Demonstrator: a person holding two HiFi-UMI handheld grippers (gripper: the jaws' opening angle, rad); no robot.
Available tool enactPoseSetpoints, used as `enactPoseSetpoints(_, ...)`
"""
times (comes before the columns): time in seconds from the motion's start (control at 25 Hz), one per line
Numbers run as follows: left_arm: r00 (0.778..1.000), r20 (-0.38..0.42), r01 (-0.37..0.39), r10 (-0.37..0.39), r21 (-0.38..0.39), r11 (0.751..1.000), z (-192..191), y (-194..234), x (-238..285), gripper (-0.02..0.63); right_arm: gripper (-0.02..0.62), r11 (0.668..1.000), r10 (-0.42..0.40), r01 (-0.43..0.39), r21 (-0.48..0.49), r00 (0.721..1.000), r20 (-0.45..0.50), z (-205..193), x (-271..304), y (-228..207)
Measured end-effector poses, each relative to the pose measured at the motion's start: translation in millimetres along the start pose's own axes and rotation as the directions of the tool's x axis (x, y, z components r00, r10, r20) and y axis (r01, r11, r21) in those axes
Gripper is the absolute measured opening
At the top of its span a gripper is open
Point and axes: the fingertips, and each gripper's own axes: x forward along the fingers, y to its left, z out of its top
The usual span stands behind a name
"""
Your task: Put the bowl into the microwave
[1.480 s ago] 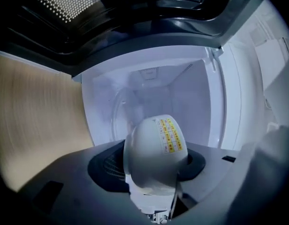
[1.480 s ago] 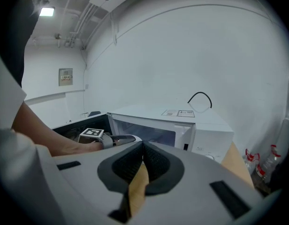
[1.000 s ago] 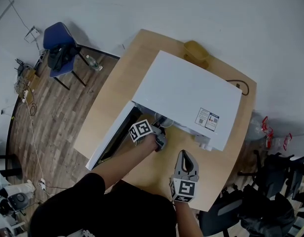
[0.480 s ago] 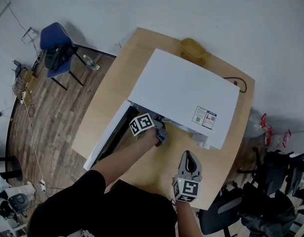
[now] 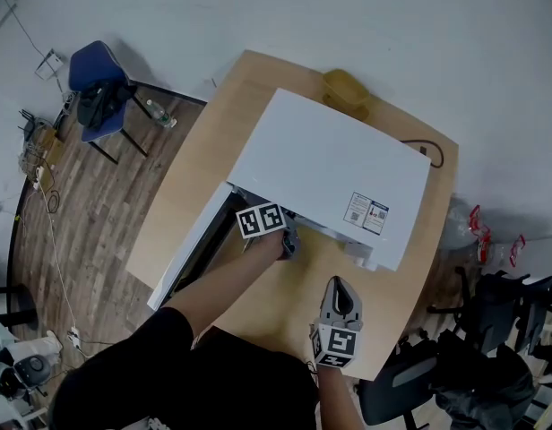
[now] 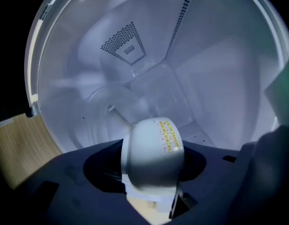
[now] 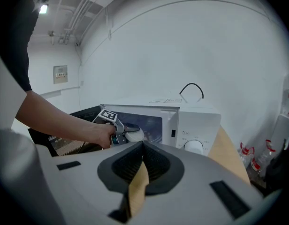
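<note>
A plain white bowl (image 6: 149, 149) with a small yellow-squared sticker is tipped on its side, rim towards the left gripper view's left (its inside is hidden). The left claw (image 6: 151, 170) grasps it at the open microwave's (image 5: 330, 173) mouth, jaws just easing wider. The right claw (image 7: 142, 149) is clenched over the table (image 5: 204, 150).

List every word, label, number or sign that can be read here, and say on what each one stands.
No text is readable.
White label on top of the microwave: print too small to read.
Yellow sticker on the bowl: a grid of cells, blurred.
Wall notice: too small to read.
Marks beside the dial: too small to read.
</note>
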Motion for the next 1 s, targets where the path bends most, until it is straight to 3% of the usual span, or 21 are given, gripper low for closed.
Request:
enactPoseSetpoints(0.16,0.999,0.016,-0.044,0.042,0.095,0.995,3.6,3.6,-0.1,0.239,0.061,1.0,-0.007,0.007,0.004,1.0,-0.004,-2.0,-0.4,-4.1)
enactPoseSetpoints(0.36,0.997,0.072,-0.019,0.01,0.12,0.993,14.5,2.2,-3.3,0.28,0.06,0.999,-0.032,0.032,0.024,0.999,-0.009,-5.5,-4.6,-12.6)
enactPoseSetpoints(0.52,0.995,0.092,-0.056,0.042,0.149,0.987,18.7,5.1,-2.2,0.314,0.061,0.999,-0.043,0.044,0.029,0.999,-0.014,-10.2,-6.0,-19.6)
enactPoseSetpoints(0.84,0.991,0.1,-0.118,0.094,0.269,0.956,23.7,8.9,-5.3,0.337,0.061,0.999,-0.032,0.032,0.033,0.999,-0.021,-11.1,-5.5,-20.0)
enactPoseSetpoints(1.0,0.986,0.152,-0.128,0.074,0.388,0.913,27.7,9.7,-5.9,0.347,0.061,0.999,-0.025,0.026,0.032,0.999,-0.027,-12.3,-6.7,-18.3)
